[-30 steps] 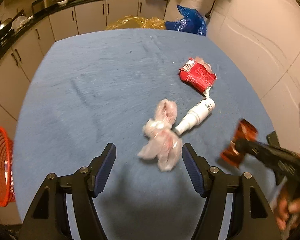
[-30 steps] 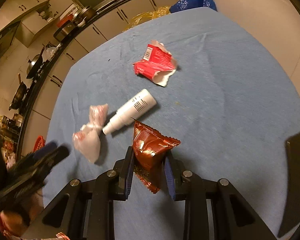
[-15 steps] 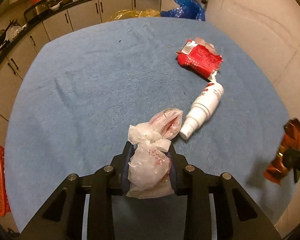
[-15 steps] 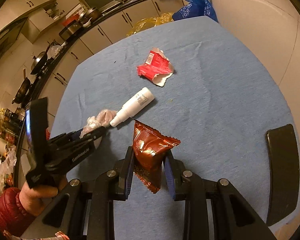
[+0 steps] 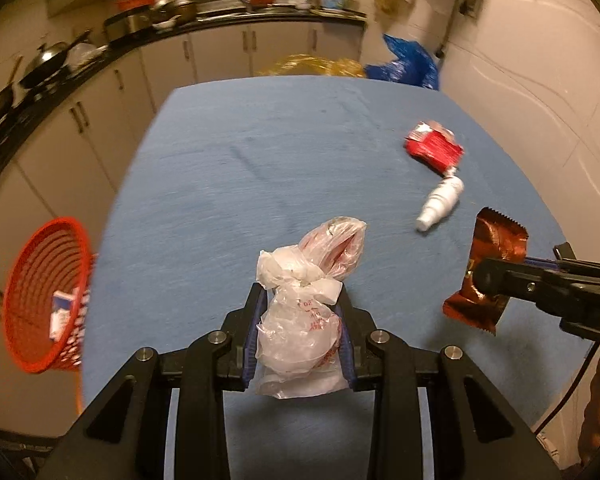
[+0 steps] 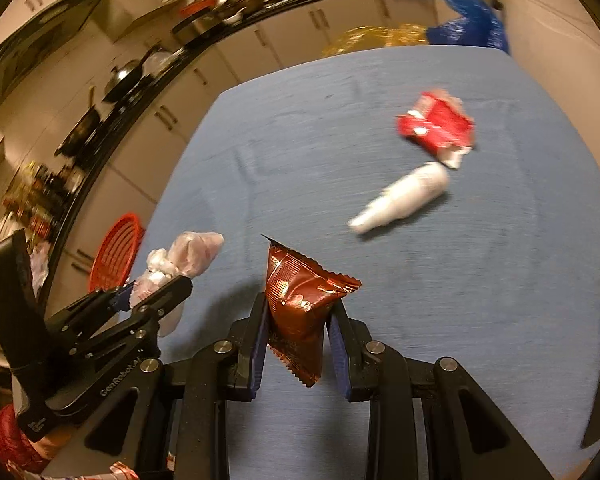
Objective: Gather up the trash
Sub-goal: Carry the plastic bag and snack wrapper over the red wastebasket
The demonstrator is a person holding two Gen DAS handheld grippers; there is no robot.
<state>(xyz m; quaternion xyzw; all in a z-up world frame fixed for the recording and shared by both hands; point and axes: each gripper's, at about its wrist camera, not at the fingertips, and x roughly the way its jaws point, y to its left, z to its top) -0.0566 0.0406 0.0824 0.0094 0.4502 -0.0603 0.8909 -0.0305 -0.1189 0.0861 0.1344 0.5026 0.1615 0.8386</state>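
Trash is up off the counter (image 5: 228, 184): left tongs (image 5: 300, 332) clamp a crumpled plastic bag (image 5: 304, 304), right tongs (image 6: 300, 332) clamp a brown snack wrapper (image 6: 300, 300). Far right on the blue top lie a red wrapper (image 5: 434, 148) and, just beside it, a white bottle (image 5: 440, 204); the middle is bare. A red basket (image 5: 40, 296) hangs off the left edge, with cabinets (image 5: 112, 92) beyond.
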